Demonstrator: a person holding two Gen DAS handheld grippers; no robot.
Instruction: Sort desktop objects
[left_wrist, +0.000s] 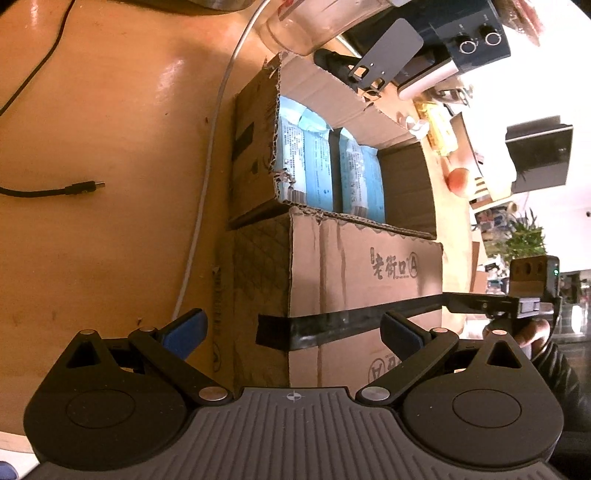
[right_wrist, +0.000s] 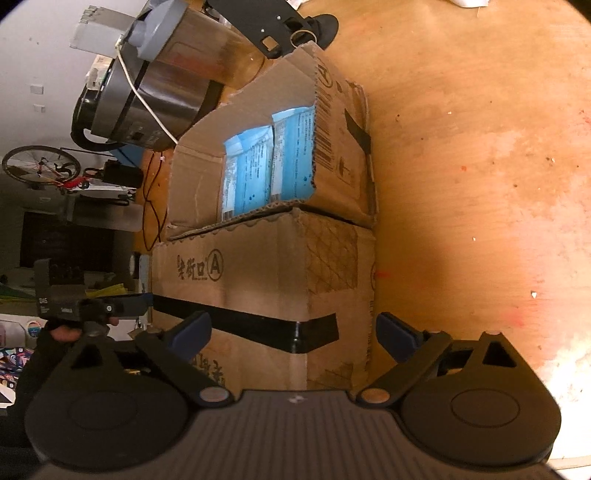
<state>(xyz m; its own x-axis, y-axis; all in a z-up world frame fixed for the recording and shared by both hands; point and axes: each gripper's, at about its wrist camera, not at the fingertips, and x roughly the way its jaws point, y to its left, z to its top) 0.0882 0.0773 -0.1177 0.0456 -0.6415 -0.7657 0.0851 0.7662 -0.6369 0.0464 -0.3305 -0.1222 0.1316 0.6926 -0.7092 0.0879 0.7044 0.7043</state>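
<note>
- The closed cardboard box (left_wrist: 365, 280) was straddled from opposite ends, its long axis running between the left claw (left_wrist: 293, 328) and right claw (right_wrist: 293, 332).
- Both claws were held wide open (nothing gripped), equally near the box.

Warm, dim indoor light throughout. Strong barrel distortion toward the rims, dark at the corners. Blown-out white beyond the right finger (left_wrist: 402, 330) in the left wrist view. Glare patches on the table (right_wrist: 480, 155) right of the fingers. Deep shadow inside the cardboard box (right_wrist: 266, 258). Slightly soft focus.
</note>
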